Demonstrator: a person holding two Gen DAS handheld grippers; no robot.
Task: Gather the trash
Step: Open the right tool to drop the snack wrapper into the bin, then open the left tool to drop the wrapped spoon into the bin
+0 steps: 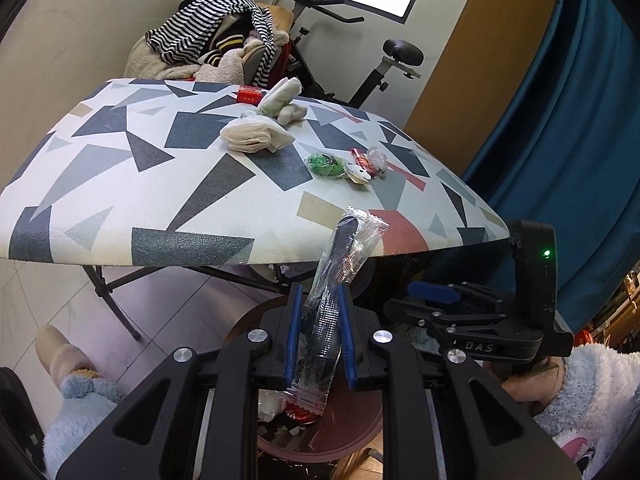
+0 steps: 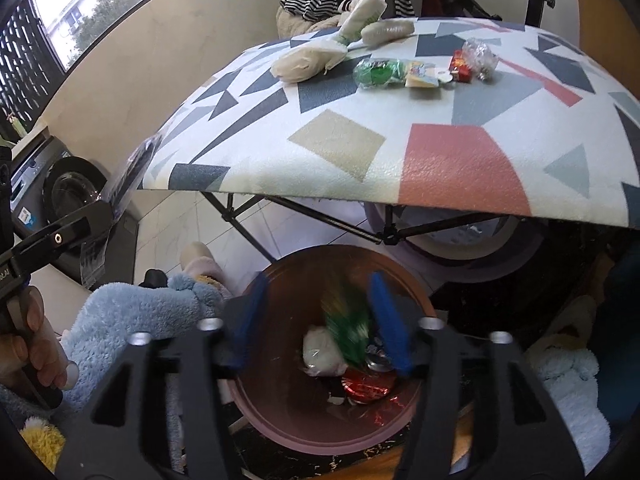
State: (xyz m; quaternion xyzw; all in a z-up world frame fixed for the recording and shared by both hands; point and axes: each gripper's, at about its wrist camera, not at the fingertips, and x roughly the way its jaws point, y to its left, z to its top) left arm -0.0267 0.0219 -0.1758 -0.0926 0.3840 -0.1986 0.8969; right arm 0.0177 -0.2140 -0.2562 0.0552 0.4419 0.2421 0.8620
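While the right gripper [image 2: 318, 320] hangs released over the pink bin [image 2: 280, 420] with a blurred green wrapper [image 2: 348, 334] between its jaws, the left gripper [image 1: 320, 328], clenched on a long clear packet [image 1: 336, 280] pointing toward one o'clock, could drop it across the bin's rim.

"DAS" on right tool [image 1: 480, 320]
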